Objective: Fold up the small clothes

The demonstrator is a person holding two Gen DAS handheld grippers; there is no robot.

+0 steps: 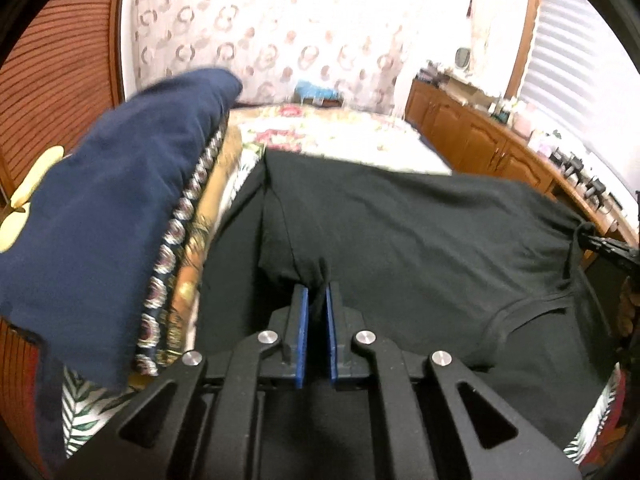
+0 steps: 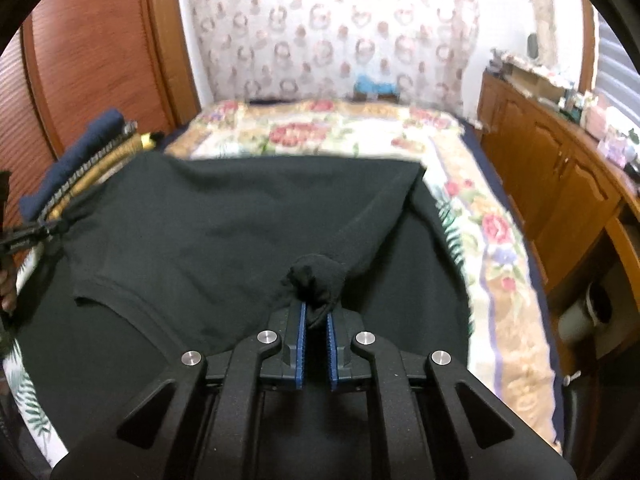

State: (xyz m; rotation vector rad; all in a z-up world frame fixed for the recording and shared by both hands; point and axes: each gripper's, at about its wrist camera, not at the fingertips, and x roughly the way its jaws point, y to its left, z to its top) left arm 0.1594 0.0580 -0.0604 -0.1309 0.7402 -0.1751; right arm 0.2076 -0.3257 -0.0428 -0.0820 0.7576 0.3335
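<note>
Over the bed (image 2: 460,184), both my left claw (image 1: 316,300) and right claw (image 2: 316,316) are clamped on the black shirt (image 2: 240,220).

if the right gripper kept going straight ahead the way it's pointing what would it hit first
The right gripper is already shut on a bunch of the black shirt, so more of that cloth comes first. Past it lies the floral bedspread, though depth is hard to judge.

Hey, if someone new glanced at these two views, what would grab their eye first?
A black cotton T-shirt spread wide across the flowered bedspread, bunched in both the left gripper and the right gripper. Next, the stack of folded clothes, navy on top, at the shirt's left.
</note>
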